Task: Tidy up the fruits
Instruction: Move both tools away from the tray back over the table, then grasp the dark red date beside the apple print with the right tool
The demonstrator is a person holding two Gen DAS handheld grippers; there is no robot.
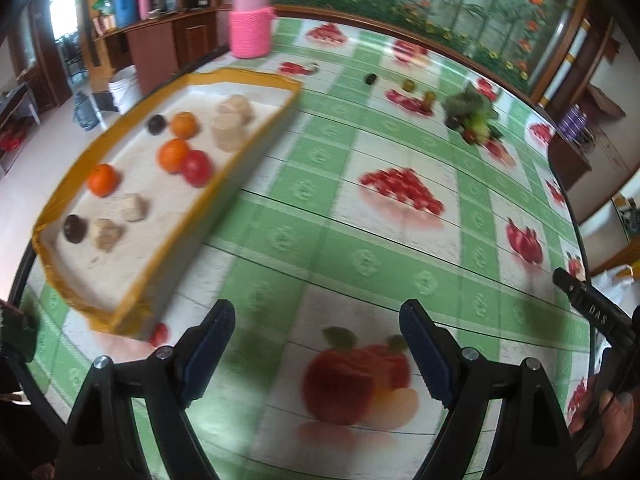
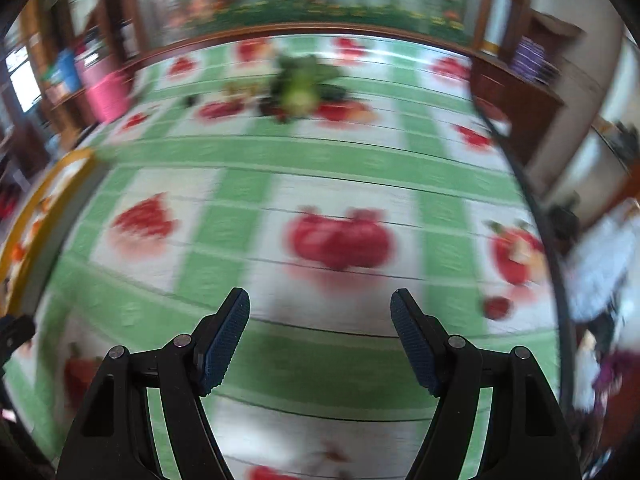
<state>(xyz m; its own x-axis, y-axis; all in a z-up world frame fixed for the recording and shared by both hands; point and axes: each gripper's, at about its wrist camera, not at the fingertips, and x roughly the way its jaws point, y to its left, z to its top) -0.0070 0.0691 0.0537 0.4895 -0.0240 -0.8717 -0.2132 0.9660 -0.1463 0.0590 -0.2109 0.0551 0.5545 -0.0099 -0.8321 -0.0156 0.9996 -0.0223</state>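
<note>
A white tray with a yellow rim [image 1: 256, 80] lies at the left of the table. It holds three oranges [image 1: 103, 179], a red fruit [image 1: 197, 166], dark fruits [image 1: 156, 124] and beige pieces [image 1: 232, 122]. A pile of green, red and dark fruit [image 1: 472, 116] sits at the far side; it shows blurred in the right wrist view [image 2: 298, 88]. Small loose fruits [image 1: 408, 85] lie near it. My left gripper [image 1: 316, 344] is open and empty above the cloth. My right gripper [image 2: 320, 328] is open and empty; its body shows in the left wrist view [image 1: 592, 304].
A pink knitted container [image 1: 251, 26] stands at the far left of the table. The tablecloth [image 1: 320, 240] is green-and-white checks with printed fruit. A small red fruit [image 1: 159, 334] lies by the tray's near corner. The table's edge curves along the right [image 2: 548, 240].
</note>
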